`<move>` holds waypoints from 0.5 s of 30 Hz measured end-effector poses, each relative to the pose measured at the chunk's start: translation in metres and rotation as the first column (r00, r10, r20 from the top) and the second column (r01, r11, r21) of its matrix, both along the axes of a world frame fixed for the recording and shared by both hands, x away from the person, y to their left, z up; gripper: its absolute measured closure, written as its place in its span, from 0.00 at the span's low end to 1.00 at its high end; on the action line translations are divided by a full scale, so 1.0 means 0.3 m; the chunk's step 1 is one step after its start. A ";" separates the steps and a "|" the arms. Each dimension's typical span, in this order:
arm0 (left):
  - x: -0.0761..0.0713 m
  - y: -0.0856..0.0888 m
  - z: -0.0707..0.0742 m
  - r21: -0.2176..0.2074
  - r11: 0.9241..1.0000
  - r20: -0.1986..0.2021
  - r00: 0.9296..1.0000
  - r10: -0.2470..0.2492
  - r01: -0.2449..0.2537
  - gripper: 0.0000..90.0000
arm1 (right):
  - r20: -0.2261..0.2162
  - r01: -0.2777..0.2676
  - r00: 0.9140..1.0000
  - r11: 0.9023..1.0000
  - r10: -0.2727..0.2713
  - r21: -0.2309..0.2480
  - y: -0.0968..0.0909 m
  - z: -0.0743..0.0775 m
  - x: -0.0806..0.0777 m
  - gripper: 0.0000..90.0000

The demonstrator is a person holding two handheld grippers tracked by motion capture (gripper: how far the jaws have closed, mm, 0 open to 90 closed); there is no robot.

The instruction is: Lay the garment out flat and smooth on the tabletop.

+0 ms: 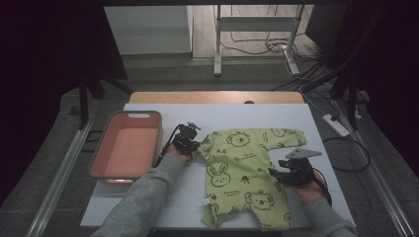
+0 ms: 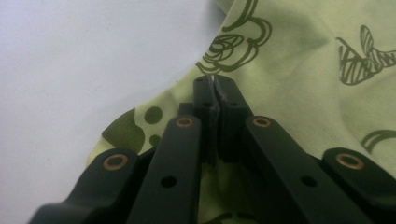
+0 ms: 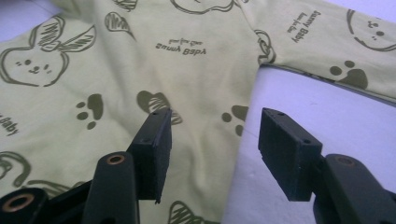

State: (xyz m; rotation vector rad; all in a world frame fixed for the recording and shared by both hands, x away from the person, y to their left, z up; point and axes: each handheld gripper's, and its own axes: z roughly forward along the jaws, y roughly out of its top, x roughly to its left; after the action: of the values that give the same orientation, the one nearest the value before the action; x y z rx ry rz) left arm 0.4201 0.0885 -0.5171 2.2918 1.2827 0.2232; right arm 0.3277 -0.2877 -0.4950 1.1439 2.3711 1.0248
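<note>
One white table (image 1: 148,207). One pink tub (image 1: 127,148), far left. One green baby suit (image 1: 247,173) flat in middle. Two grippers: left gripper (image 1: 190,143) pinched shut on suit sleeve, right gripper (image 1: 289,174) jaws apart at suit's side edge.

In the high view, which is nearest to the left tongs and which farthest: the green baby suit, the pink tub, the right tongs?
1. Green baby suit: the left tongs are shut on its sleeve edge, at their right.
2. Pink tub: just to their left, apart from them.
3. Right tongs: across the suit, at its right edge, jaws apart.
</note>
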 end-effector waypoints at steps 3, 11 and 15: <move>-0.001 -0.001 0.000 0.034 0.999 0.024 1.000 0.015 -0.015 0.96 | -0.001 0.004 1.000 1.000 -0.004 -0.004 -0.002 -0.001 0.003 0.50; -0.016 0.006 0.026 0.023 0.999 0.058 0.998 0.033 -0.034 0.95 | 0.003 0.002 1.000 1.000 -0.002 0.000 -0.001 0.002 0.000 0.50; -0.056 0.017 0.095 -0.065 0.998 0.113 0.994 0.000 0.007 0.94 | 0.007 0.008 1.000 1.000 -0.008 0.003 -0.007 0.006 0.003 0.50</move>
State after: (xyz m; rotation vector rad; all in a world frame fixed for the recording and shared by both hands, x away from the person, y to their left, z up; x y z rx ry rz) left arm 0.4034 0.0936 -0.4885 2.1937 1.2112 0.3011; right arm 0.3285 -0.2899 -0.4933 1.1480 2.3579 1.0278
